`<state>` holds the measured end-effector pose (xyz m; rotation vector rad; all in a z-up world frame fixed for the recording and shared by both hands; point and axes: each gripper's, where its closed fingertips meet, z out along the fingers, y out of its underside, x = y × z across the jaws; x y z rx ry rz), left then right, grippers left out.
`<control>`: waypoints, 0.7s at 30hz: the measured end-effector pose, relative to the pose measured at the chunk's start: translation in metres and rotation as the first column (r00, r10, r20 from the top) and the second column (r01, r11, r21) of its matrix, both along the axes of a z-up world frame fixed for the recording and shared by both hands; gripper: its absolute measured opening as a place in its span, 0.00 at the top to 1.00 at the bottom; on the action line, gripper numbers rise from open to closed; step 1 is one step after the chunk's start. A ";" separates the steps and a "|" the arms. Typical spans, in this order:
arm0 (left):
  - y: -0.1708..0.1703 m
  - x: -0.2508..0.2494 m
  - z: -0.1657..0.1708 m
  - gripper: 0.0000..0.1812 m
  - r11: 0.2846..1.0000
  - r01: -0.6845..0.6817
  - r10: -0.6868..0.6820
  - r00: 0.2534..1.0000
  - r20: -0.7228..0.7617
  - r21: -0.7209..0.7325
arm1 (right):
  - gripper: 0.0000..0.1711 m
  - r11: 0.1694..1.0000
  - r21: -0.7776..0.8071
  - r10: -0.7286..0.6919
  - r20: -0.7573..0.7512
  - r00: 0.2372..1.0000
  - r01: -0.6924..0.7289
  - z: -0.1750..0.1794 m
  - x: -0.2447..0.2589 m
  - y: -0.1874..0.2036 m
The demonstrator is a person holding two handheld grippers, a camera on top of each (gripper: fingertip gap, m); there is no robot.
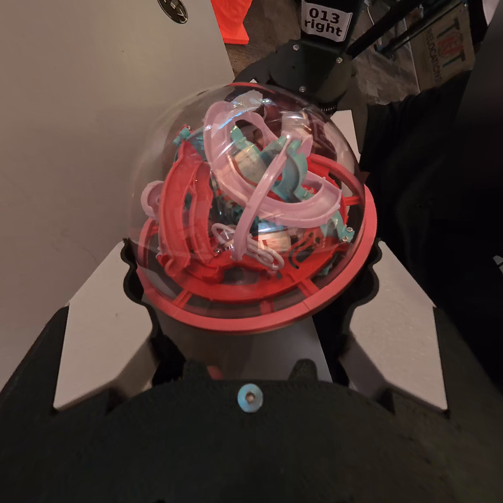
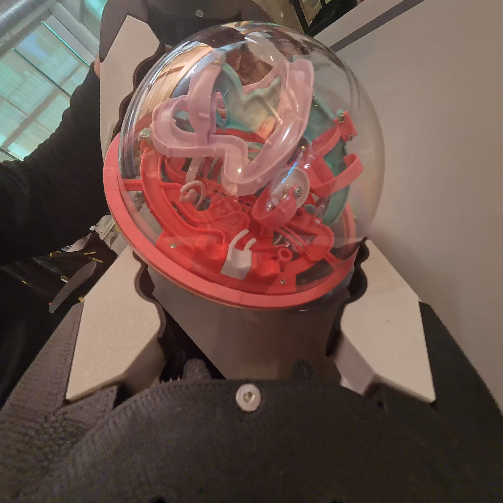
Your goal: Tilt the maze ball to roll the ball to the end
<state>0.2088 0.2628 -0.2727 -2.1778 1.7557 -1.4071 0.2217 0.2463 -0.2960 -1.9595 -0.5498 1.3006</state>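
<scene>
The maze ball is a clear sphere with a red ring round its middle and pink, teal and red tracks inside. It is held in the air, tilted, by both grippers from opposite sides. My left gripper is shut on it, with its white fingers on both sides of the red ring. My right gripper is shut on the maze ball in the same way. The right gripper's black body shows beyond the sphere. One white finger of the left gripper shows behind it. I cannot pick out the small rolling ball.
A white surface lies to the left, with an orange object and a cardboard box farther off. A person's black sleeve is at the left, in front of windows. A white wall is at the right.
</scene>
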 end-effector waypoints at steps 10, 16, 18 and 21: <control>0.000 0.001 0.000 0.13 1.000 -0.016 0.016 1.000 0.010 0.005 | 0.15 1.000 0.011 0.001 -0.006 1.000 -0.001 0.000 0.001 0.000; 0.002 0.001 0.001 0.13 0.999 -0.038 0.038 0.999 0.009 0.015 | 0.15 1.000 0.009 0.001 -0.014 1.000 -0.001 -0.001 0.001 0.001; 0.002 0.000 0.001 0.13 0.998 -0.056 0.056 0.998 0.010 0.012 | 0.15 1.000 0.010 0.001 -0.016 1.000 -0.001 0.000 0.000 0.002; 0.002 -0.001 0.001 0.13 0.997 -0.079 0.079 0.997 0.013 0.012 | 0.15 1.000 0.008 0.001 -0.017 1.000 -0.001 0.000 0.000 0.002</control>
